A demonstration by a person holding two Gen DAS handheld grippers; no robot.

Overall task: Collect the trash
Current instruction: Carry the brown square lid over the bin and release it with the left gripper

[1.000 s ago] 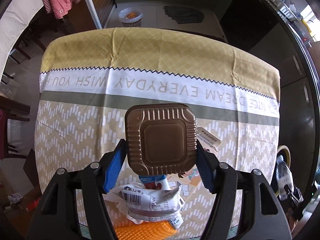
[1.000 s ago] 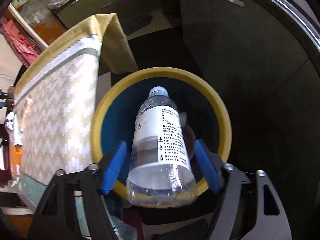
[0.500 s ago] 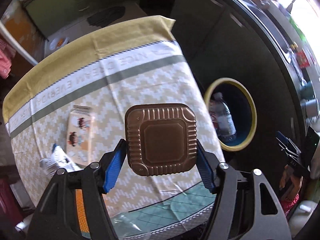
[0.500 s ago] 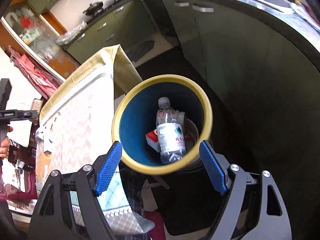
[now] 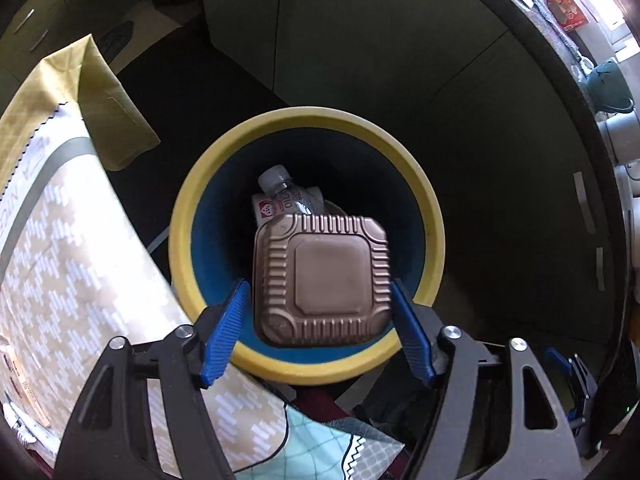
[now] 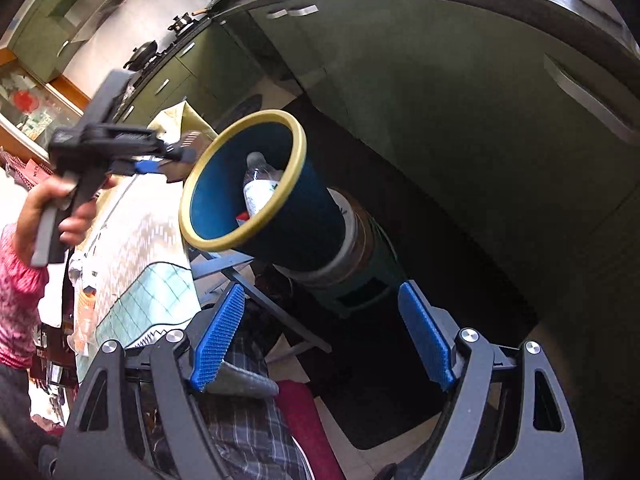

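Above the yellow-rimmed bin point(image 5: 192, 216), your left gripper point(image 5: 320, 312) clamps the brown foil tray point(image 5: 322, 280), flat base facing you; right gripper point(image 6: 320, 336) gapes empty beside it. Bottle point(image 5: 280, 188) inside seems neck-up.

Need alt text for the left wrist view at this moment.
The left gripper holds a ribbed brown tray over a yellow-rimmed blue bin that contains a plastic bottle. A patterned tablecloth lies left.

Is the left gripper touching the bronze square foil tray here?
Touching. In the left wrist view, the left gripper has both blue jaws pressed against opposite sides of the bronze square foil tray, holding it above the yellow-rimmed bin.
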